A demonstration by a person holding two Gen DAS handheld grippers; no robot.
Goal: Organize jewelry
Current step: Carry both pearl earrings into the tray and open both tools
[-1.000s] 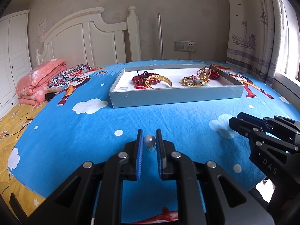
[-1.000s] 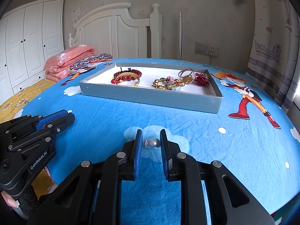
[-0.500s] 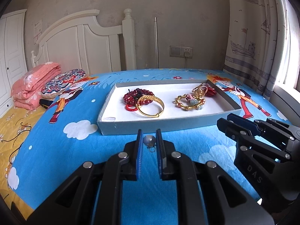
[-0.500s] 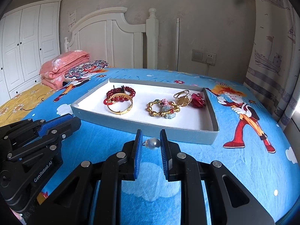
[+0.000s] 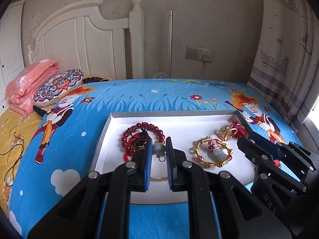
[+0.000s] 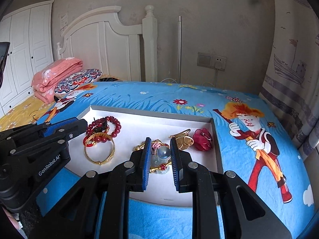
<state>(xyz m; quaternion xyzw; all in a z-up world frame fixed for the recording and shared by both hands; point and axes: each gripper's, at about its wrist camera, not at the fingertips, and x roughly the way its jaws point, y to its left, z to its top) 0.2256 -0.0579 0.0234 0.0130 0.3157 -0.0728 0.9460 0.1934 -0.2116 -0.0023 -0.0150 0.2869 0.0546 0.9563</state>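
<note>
A shallow white tray with a grey rim (image 5: 171,114) (image 6: 151,112) lies on the blue cartoon bedsheet. In it are a red bead bracelet (image 5: 157,129) (image 6: 116,123), a gold bangle (image 6: 99,151), a gold bamboo-link bracelet (image 5: 214,155), a gold clip (image 6: 182,139) and a red flower clip (image 6: 203,139). My left gripper (image 5: 158,149) is shut on a grey pearl earring (image 5: 159,149) above the tray's left half. To its right, over the bamboo-link bracelet, my right gripper (image 6: 159,151) is shut on a second pearl earring (image 6: 164,151).
A patterned pillow (image 5: 57,84) and a folded pink blanket (image 5: 30,83) lie at the bed's far left by the white headboard (image 5: 83,39). A curtain (image 5: 285,49) hangs on the right. A white wardrobe (image 6: 24,45) stands far left, and a wall socket (image 6: 212,60) is behind the bed.
Both grippers have moved forward and upward from above the bare sheet to above the tray, each still holding its pearl earring. The tray now looks much nearer.
</note>
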